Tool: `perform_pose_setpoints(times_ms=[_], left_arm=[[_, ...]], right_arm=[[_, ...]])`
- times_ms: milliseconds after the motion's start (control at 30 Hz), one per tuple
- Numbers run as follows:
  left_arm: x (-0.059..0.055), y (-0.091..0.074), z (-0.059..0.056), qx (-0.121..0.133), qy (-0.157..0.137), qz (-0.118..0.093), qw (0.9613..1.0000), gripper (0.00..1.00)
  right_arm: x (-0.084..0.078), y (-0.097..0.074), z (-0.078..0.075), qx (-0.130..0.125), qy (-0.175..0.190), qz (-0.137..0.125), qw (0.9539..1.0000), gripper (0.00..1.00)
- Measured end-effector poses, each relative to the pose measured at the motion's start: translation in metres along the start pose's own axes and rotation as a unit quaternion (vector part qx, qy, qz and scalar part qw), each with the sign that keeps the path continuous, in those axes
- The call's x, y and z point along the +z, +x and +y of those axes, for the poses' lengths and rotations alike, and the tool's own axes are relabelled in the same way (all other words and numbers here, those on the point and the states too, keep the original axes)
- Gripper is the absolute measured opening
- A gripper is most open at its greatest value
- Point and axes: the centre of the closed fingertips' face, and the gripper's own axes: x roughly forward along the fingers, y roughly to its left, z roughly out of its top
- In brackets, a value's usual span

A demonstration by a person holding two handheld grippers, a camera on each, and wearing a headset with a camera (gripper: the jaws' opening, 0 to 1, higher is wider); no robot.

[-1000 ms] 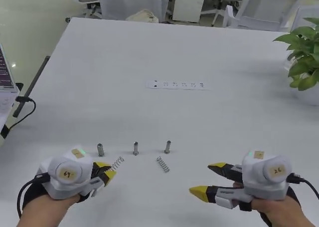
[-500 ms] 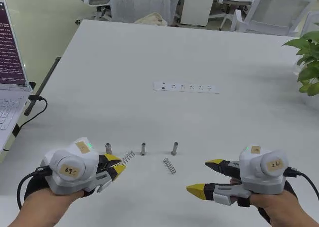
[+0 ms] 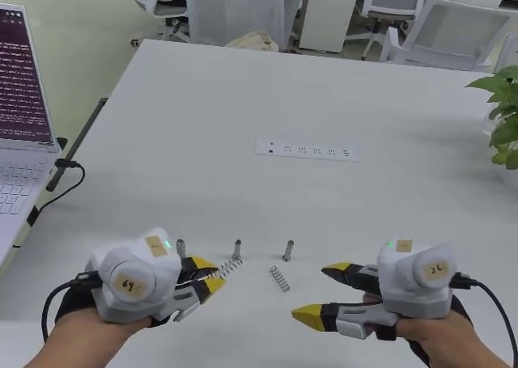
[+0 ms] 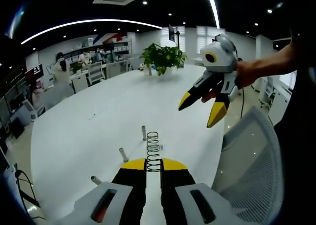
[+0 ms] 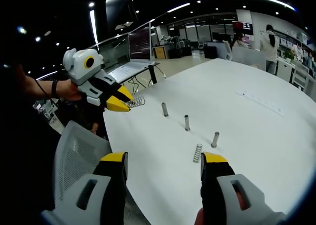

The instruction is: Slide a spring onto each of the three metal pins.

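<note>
Three short metal pins stand upright in a row on the white table: left, middle, right. My left gripper is shut on one end of a spring, whose free end points toward the middle pin. In the left gripper view the held spring rises from between the shut jaws. A second spring lies flat on the table just in front of the right pin. My right gripper hovers open to the right of it, jaws wide apart and holding nothing.
A white power strip lies mid-table behind the pins. An open laptop and a black cable sit at the left edge. A potted plant stands at the right edge. Office chairs line the far side.
My left gripper has carried its spring to the right, closer to the middle pin. The right gripper has drifted left toward the pins, still open. The head camera has shifted too.
</note>
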Motion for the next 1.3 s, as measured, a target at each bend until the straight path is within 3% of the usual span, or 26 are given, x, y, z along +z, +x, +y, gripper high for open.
perform_pose_setpoints(times_ms=[500,800,1067,1300], left_arm=[[0.011,0.010,-0.033,-0.046,0.039,-0.004,0.9982,0.02],[0.020,0.016,-0.050,-0.069,0.073,-0.004,0.9950,0.02],[0.022,0.018,-0.062,-0.085,0.097,-0.001,0.9916,0.02],[0.022,0.017,-0.071,-0.096,0.121,0.006,0.9879,0.02]], right_arm=[[0.017,0.008,0.016,0.034,-0.007,-0.017,0.9992,0.52],[0.025,0.008,0.031,0.070,-0.013,-0.037,0.9968,0.38],[0.025,0.007,0.044,0.104,-0.014,-0.038,0.9938,0.28],[0.026,0.006,0.053,0.126,-0.007,-0.048,0.9908,0.13]])
